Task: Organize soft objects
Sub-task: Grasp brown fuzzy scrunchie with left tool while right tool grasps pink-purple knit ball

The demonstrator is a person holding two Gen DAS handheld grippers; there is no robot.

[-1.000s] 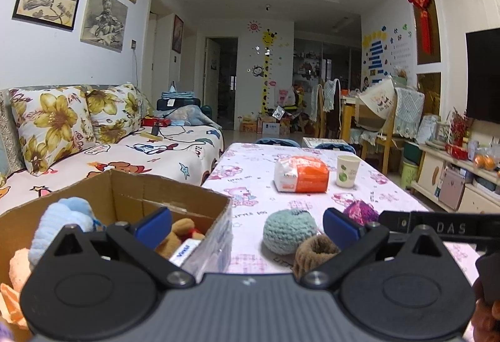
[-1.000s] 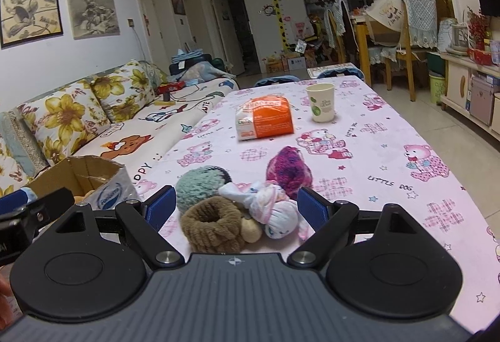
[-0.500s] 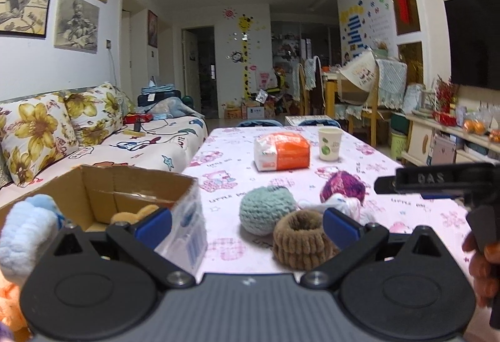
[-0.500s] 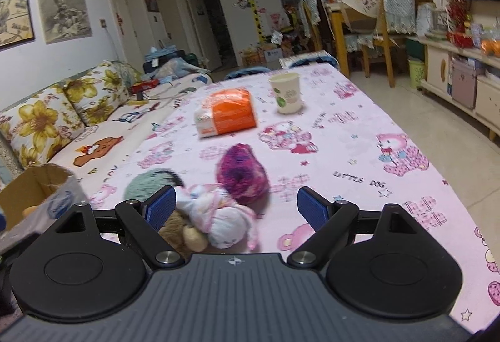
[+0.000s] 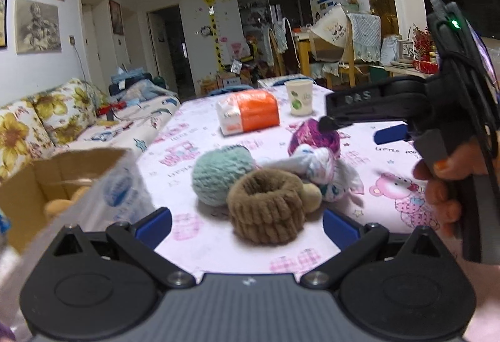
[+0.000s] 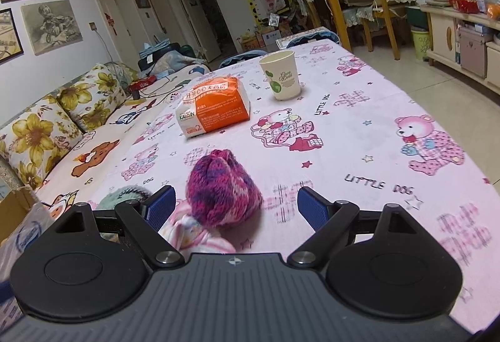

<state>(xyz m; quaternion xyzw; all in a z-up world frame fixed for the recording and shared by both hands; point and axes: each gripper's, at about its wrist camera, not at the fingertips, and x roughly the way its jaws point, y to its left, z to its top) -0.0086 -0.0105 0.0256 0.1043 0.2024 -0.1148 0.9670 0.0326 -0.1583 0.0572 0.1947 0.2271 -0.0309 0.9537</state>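
Nearest the left gripper (image 5: 247,224), whose jaws are spread wide with nothing between them, sits a brown ribbed knit ring (image 5: 265,206) on the pink cartoon tablecloth (image 5: 312,257). Touching it behind are a teal yarn ball (image 5: 218,174) on the left and a white knotted cloth (image 5: 315,168) on the right. The right gripper (image 6: 236,206), also spread, frames a magenta-purple knit ball (image 6: 223,193). An open cardboard box (image 5: 40,182) stands at left. Farther off lie an orange tissue pack (image 6: 214,106) and a paper cup (image 6: 281,79).
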